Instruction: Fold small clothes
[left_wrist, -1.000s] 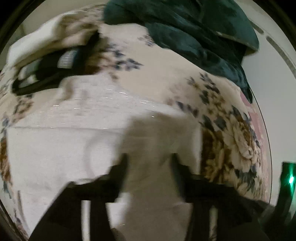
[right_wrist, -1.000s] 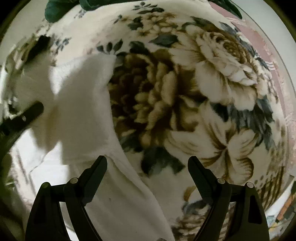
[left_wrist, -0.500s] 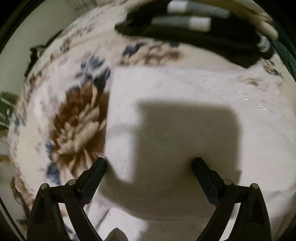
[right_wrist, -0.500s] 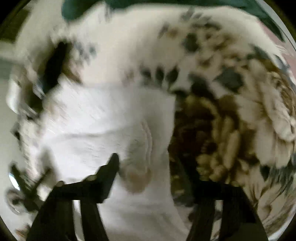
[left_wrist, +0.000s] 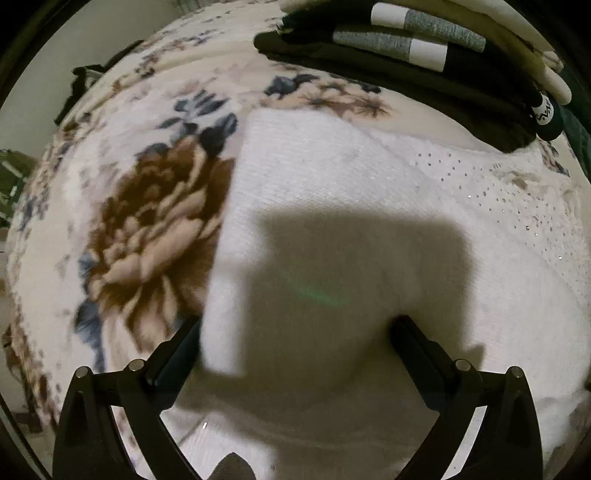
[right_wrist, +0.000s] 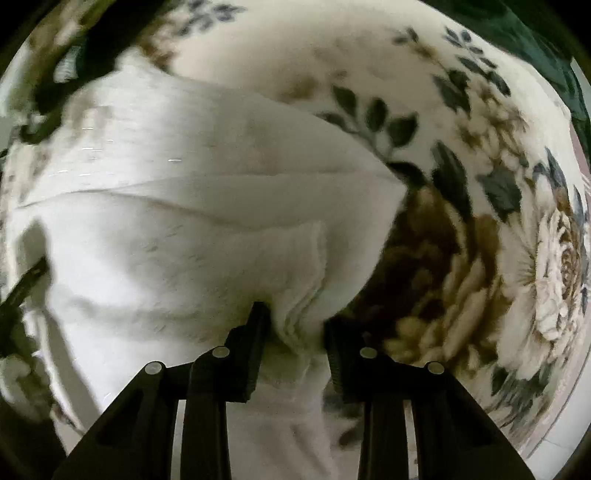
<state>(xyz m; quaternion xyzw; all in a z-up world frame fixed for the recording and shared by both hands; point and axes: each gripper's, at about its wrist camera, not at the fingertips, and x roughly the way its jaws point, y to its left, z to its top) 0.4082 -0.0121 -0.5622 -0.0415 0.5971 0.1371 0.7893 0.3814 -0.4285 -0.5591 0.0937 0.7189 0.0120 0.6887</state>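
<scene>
Lying flat on the flowered blanket (left_wrist: 147, 229), the white garment (left_wrist: 332, 229) spreads ahead of the left gripper (left_wrist: 295, 332), whose jaws stand wide apart; the right gripper (right_wrist: 295, 332) pinches its bunched edge (right_wrist: 299, 295).

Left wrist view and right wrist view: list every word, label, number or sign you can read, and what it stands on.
No readable text in either view.
White mark on the black garment in the folded stack: a zigzag squiggle, too small to read.
White sweater, floral blanket: no lettering.
</scene>
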